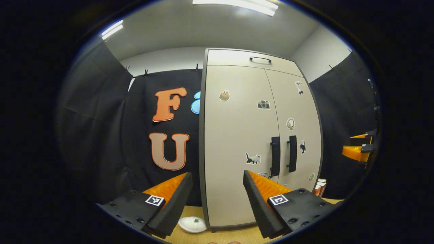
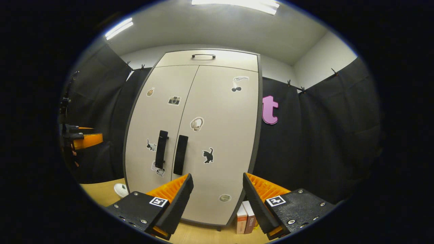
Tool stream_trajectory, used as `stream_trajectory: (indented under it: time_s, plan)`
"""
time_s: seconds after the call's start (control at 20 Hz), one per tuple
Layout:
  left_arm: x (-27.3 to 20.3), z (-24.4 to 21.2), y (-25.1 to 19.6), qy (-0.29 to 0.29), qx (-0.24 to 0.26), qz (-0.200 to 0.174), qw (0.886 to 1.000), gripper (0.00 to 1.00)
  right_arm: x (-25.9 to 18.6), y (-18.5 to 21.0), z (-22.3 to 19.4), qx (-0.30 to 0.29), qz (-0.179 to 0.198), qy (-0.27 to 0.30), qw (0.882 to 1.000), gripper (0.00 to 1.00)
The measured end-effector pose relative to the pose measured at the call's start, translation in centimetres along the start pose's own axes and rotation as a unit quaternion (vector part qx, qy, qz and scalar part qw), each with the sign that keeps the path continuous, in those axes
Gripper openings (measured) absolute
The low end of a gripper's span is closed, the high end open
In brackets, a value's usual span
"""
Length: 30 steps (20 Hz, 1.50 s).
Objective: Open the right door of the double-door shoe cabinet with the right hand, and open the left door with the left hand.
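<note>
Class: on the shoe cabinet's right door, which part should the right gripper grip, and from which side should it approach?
Probably the right door's vertical bar handle. Approach head-on from the front with the open right gripper, its fingers on either side of the bar; the bar stands proud of the closed door beside the centre seam.

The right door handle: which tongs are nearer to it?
Right. The right tongs face the right door handle, just beside it; the left tongs sit off toward the cabinet's left edge.

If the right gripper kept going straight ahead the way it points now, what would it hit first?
Most likely the right door of the shoe cabinet. The open right gripper aims at the door's lower panel, to the right of the right handle, not at it. Nothing stands between, though depth is hard to judge.
</note>
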<state>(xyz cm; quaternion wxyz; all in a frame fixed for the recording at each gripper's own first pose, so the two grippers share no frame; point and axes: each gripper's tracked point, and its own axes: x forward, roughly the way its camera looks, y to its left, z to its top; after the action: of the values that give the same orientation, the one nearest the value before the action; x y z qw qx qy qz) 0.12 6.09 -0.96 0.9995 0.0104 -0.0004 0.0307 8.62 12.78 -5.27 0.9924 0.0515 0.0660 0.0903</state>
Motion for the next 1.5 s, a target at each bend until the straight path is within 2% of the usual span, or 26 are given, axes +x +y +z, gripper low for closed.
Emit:
stream_trajectory:
  time_s: [0.2,0.45,0.55,0.65,0.8,0.9,1.1,1.25,1.4,1.5]
  plan:
    - [0.0,-1.5,1.3,0.01,-0.002,0.005,1.0,0.96,3.5,4.3,-0.4,0.024,0.046,0.008,0.999,0.89]
    - [0.0,-2.8,3.3,0.014,0.001,0.02,1.0,0.98,7.4,7.6,-0.5,0.052,0.071,0.029,0.996,0.9]
    - [-0.1,-3.3,4.0,0.015,0.003,0.022,1.0,0.96,9.2,8.2,-0.8,0.055,0.067,0.04,0.995,0.89]
    - [-0.3,-3.6,4.5,0.016,0.001,0.023,1.0,0.96,10.8,8.8,-1.0,0.062,0.062,0.049,0.995,0.84]
    - [-0.5,-4.8,4.8,0.022,-0.011,0.016,1.0,0.97,13.0,8.3,-0.7,0.08,0.036,0.048,0.995,0.83]
    - [-0.5,-5.5,5.6,0.028,-0.012,0.02,0.999,0.96,14.0,8.6,-1.0,0.093,0.032,0.055,0.994,0.83]
    - [-1.0,-5.7,7.6,0.024,-0.014,0.037,0.999,0.96,15.7,8.2,-2.1,0.108,0.021,0.073,0.991,0.78]
    - [-1.6,-5.5,8.6,0.018,-0.014,0.046,0.999,0.96,16.6,7.7,-2.0,0.113,0.004,0.066,0.991,0.71]
    - [-2.6,-5.6,9.2,0.017,-0.012,0.053,0.998,0.96,17.4,7.6,-2.8,0.102,-0.021,0.08,0.991,0.7]
    - [-3.1,-5.7,9.4,0.016,-0.016,0.054,0.998,0.96,17.5,7.9,-3.4,0.105,-0.022,0.092,0.99,0.7]
